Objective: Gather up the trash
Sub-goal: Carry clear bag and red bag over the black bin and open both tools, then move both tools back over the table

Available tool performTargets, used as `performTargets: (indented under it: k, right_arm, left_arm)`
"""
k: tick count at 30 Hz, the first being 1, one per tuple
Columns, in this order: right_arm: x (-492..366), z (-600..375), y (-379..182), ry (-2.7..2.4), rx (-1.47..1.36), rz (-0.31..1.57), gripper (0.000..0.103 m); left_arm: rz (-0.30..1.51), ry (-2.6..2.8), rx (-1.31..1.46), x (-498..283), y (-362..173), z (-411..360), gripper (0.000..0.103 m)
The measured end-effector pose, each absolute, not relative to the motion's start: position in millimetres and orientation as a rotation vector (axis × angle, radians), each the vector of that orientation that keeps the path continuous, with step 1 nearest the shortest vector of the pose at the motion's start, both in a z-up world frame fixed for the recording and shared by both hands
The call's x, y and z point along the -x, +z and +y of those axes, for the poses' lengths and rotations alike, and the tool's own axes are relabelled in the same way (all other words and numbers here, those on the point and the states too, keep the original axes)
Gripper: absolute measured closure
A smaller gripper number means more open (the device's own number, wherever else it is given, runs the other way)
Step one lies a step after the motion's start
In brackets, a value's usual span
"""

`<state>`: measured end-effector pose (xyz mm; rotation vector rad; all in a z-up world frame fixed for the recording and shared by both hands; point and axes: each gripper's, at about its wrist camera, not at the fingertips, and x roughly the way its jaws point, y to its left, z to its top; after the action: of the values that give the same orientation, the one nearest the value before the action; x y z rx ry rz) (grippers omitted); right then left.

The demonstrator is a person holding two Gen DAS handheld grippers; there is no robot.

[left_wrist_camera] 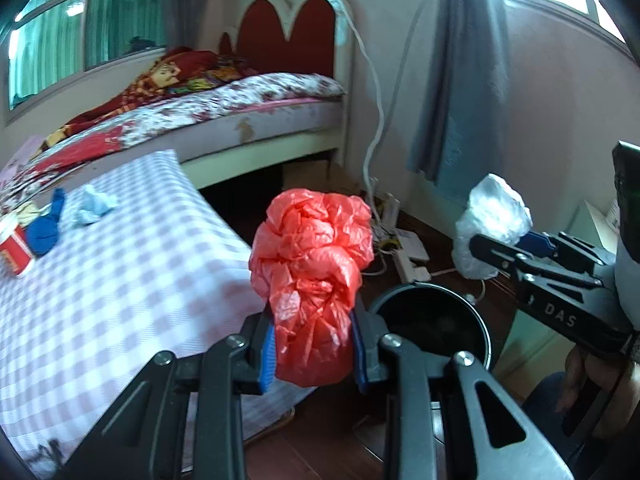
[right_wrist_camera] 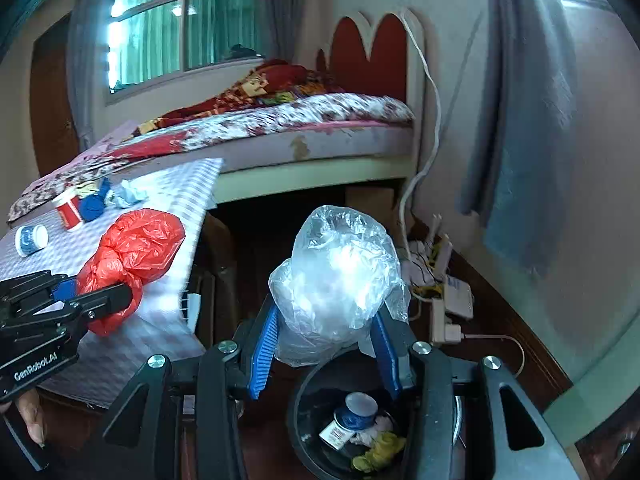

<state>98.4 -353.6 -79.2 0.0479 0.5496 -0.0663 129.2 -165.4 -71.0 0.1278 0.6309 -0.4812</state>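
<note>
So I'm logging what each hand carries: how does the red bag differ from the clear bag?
The red bag is opaque and knotted into a twisted wad; the clear bag is see-through and puffier. The red bag sits in the left hand-held gripper beside the checked table; the clear bag is in the right hand-held gripper directly over the black bin. Both are crumpled plastic, clamped between blue pads.
</note>
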Motion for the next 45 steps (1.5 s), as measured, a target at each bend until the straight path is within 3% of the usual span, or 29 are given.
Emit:
performTargets:
  k: [20, 36, 38, 39, 40, 41, 42, 45]
  right_arm:
    - [-97, -420, -156, -0.166, -0.140, 0.763, 0.056]
    - [-116, -434, -189, -0.165, -0.211, 0.901, 0.056]
    - [-117, -436, -191, -0.165, -0.227, 0.911, 0.056]
    - [-117, -436, -193, -0.162, -0.235, 0.915, 0.051]
    - [-118, -437, -195, -0.165, -0.242, 0.925, 0.045]
    - [-118, -439, -198, -0.194, -0.245, 0.941, 0.036]
    - [-117, -442, -200, -0.205, -0.255, 0.946, 0.029]
    - [-114, -448, -199, -0.225, -0.282, 0.935, 0.027]
  left_arm:
    - [0.807, -0.669, -0.222, -131, -134, -258, 0.072]
    - [0.951, -0.695, -0.181, -153, -171, -284, 0.071]
    - [0.972, -0.718, -0.159, -154, -174, -286, 0.062]
    - [0.986, -0.721, -0.144, -155, -176, -286, 0.052]
    - [0.994, -0.712, -0.123, -156, -178, -285, 0.027]
    - [0.988, -0.687, -0.112, -156, -178, -282, 0.014]
    - [0.986, -0.677, -0.104, -157, -178, -280, 0.010]
    - [0.973, -0.658, -0.109, -157, -177, -277, 0.006]
